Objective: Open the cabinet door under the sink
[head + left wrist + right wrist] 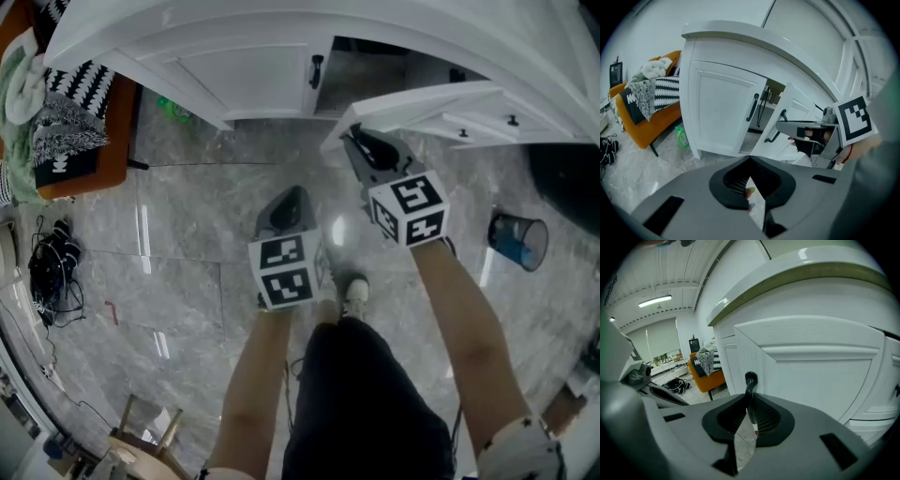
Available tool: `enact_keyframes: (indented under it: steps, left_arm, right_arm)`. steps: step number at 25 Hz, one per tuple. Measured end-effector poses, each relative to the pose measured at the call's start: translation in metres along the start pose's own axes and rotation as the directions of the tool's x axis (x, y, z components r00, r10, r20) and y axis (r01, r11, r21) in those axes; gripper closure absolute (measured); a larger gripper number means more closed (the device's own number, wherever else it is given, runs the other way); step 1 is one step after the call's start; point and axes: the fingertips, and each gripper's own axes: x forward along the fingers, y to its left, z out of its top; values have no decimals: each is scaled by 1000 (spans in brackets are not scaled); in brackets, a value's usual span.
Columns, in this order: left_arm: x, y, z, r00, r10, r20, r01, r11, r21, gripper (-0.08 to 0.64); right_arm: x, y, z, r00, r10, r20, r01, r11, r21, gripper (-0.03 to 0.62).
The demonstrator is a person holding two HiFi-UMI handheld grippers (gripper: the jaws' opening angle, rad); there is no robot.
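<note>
The white cabinet (253, 56) under the counter has two doors. Its left door (722, 110) is closed, with a black bar handle (753, 107). The right door (422, 101) stands swung out toward me, showing the dark inside. My right gripper (361, 142) is shut on that door's black handle (750, 383), which runs up between its pads in the right gripper view. The left gripper view shows the right gripper (782, 127) at the handle (776, 133). My left gripper (287, 208) hangs over the floor in front of the cabinet, apart from it, its jaw tips together on nothing.
An orange sofa (89, 150) piled with clothes stands at the left, with a green bottle (173, 108) between it and the cabinet. A blue bin (517, 239) sits at the right on the grey marble floor (178, 244). Cables and shoes (52, 267) lie far left. My shoe (354, 292) is below the grippers.
</note>
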Motion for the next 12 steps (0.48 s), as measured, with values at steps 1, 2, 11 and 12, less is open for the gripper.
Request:
enact_keyframes:
  steps: [1,2,11,12]
  left_arm:
    - [-1,-1,-2,1000,2,-1,-2,1000,-2,557]
    - [-2,-2,-4,1000,4,-1,-4,1000,-5,557]
    - [-9,-15,-16,1000,2,-1,-2,1000,1,557]
    - [-10,-16,-17,1000,3,0,-3,1000,1,557]
  right_arm:
    - [-3,1,-2,1000,1,-1,-2,1000,-2,543]
    - [-6,1,-4,1000,3,-2,-3,1000,-2,543]
    - [-26,5,-17,1000,9,-1,-9,1000,-3,543]
    - [-27,5,-19,1000,11,-2,-11,1000,-5,543]
